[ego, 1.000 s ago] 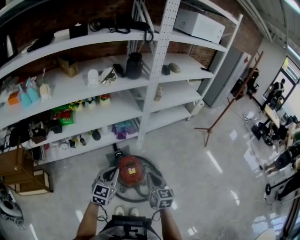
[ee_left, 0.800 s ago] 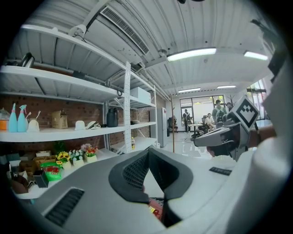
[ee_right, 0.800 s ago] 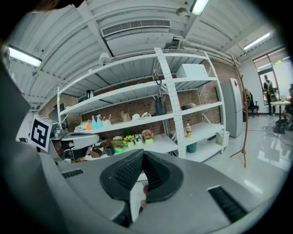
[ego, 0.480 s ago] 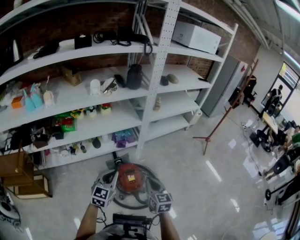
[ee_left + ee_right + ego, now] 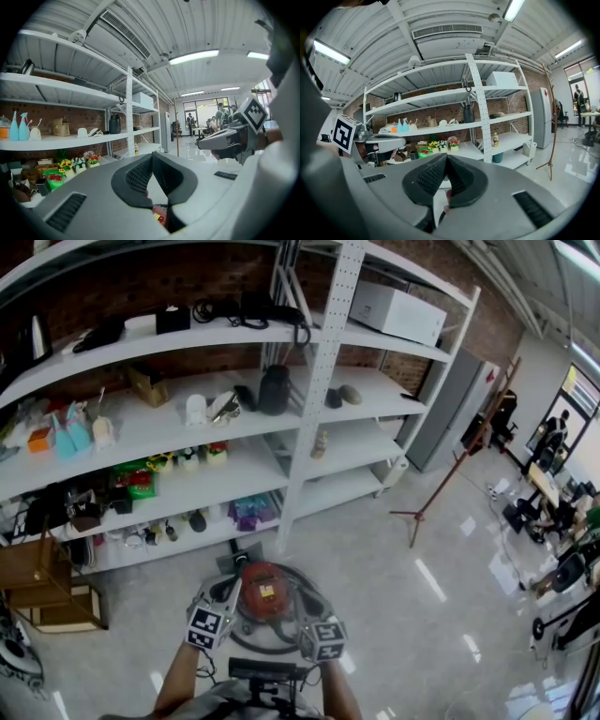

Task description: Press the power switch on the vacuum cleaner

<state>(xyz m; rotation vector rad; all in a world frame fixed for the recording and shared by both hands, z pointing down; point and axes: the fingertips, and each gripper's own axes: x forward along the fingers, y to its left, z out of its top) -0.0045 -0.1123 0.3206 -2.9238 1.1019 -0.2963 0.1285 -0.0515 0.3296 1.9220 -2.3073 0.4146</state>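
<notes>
Sitting on the floor (image 5: 403,606) right below the person, the red vacuum cleaner (image 5: 265,587) is close enough to reach. The left gripper (image 5: 223,592) and the right gripper (image 5: 302,607) hang over its two sides. Each has its jaws pressed together and holds nothing, likely so a closed tip can poke the switch. Tall shelves (image 5: 319,427) stand behind.

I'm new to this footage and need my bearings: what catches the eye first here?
A red vacuum cleaner sits on the glossy floor just below the camera, its dark hose looped around it, with the left claw and right claw at either side of it, both shut and empty. Behind, a tall white shelf rack crowded with small goods stands against the brick wall.
</notes>
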